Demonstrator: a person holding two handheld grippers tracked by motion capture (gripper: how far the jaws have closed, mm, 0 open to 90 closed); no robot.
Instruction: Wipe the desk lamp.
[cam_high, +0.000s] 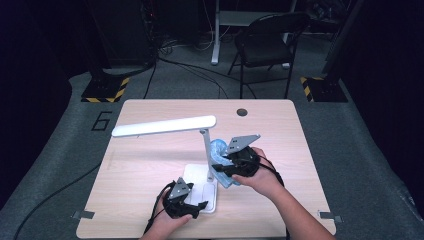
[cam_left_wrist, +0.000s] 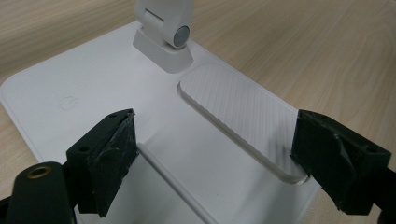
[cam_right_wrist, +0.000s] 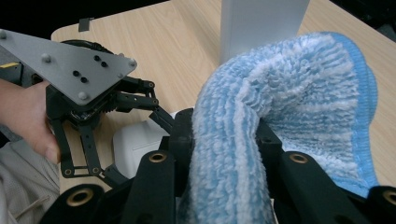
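**Right gripper pinches cloth at lamp post, left gripper braces lamp base**

Right gripper (cam_right_wrist: 223, 140): jaws pressed onto a blue cloth (cam_right_wrist: 289, 107), which is bunched between them and bulges out above and to the side of the tips. In the high view this gripper (cam_high: 227, 167) sits with the cloth (cam_high: 220, 152) right against the lamp post (cam_high: 206, 152), cloth wrapped beside it, low on the post. Just beyond the cloth in the right gripper view, the white post (cam_right_wrist: 261, 28) rises straight ahead.

Left gripper (cam_left_wrist: 215, 144): jaws spread wide, one on each side of the front part of the lamp base (cam_left_wrist: 93, 93). Right-hand pad touches the base's edge; left-hand pad rests on the base top, cannot tell if it presses. Between the jaws lies the ribbed inset pad (cam_left_wrist: 238, 112) of the base; ahead of it the post's hinge (cam_left_wrist: 163, 37). In the high view the left gripper (cam_high: 192, 205) is at the near edge of the base (cam_high: 197, 175).

Lamp head (cam_high: 165, 126) stretches out above, away from the right gripper, over the table (cam_high: 270, 130). Both hands come from the near edge. Chair (cam_high: 265, 40) beyond the table.
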